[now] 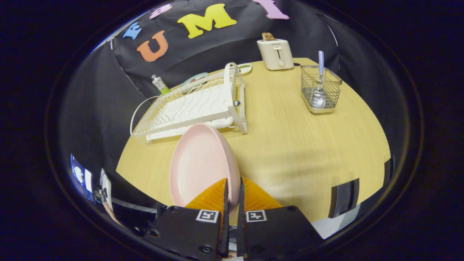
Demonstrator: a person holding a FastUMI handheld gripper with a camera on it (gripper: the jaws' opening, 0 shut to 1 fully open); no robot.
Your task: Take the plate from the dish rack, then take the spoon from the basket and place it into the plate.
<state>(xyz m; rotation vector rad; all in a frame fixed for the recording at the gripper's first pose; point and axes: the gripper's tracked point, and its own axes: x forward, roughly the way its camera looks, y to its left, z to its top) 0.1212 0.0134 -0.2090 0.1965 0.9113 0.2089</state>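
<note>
The gripper (232,194) pinched the plate (199,163) rim, fingers nearly closed, just before the rack (192,105). Open table (290,145) lay right of the rack (toaster (275,53) lettering unreadable).

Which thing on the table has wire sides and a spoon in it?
The small metal basket beside the toaster. The white dish rack is wire too, but holds no spoon.

A pale wood-grain worktop (290,137) with a rounded edge stands against a black cloth wall (203,61). A cream toaster (275,53) sits at the worktop's far edge, just before the wall. Soft shadows darken the wood well nearer than the toaster.
</note>
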